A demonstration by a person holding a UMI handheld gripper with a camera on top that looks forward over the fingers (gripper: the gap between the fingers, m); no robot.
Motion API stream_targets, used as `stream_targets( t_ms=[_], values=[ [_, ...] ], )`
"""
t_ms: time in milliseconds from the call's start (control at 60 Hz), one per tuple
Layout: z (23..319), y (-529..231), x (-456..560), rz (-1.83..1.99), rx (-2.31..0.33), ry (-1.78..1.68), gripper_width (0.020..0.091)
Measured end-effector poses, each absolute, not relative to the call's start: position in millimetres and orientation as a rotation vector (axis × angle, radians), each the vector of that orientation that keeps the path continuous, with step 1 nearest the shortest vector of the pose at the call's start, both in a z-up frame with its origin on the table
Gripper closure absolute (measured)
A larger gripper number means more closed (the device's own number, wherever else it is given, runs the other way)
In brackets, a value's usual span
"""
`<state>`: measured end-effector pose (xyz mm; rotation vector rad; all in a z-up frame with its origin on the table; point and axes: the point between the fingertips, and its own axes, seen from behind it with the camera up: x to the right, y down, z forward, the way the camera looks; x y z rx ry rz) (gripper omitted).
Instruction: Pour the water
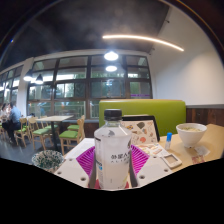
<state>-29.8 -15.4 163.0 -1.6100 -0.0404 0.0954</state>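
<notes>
One gripper [113, 163], fingers spread at 6 o'clock, magenta pads [86, 158] flanking water bottle [113, 150]; whether both pads press bottle cannot tell. Bottle upright between fingers, cap on, label facing camera. White table [205, 143] under it, edge running off at 4 o'clock. White bowl [191, 133] at 3 o'clock, well apart from bottle. Potted plant [47, 158] near table corner at 8 o'clock. Green booth seat [160, 110] beyond table. Dining chairs [70, 133] at 9 o'clock, open floor around them.
</notes>
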Motion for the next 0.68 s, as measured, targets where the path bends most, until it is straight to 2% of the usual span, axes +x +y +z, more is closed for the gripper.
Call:
stream_targets(
  t_ms=[133,200,250,683],
  values=[
    [165.6,-18.2,-28.2,0.098,-1.604,-0.031,0.0519],
    [166.6,-21.2,-26.7,0.098,-1.606,-0.034,0.035],
    [165.9,-20.3,-28.7,0.101,-1.608,-0.036,0.026],
    [166.3,-20.9,-33.1,0.121,-1.603,-0.053,0.026]
  ],
)
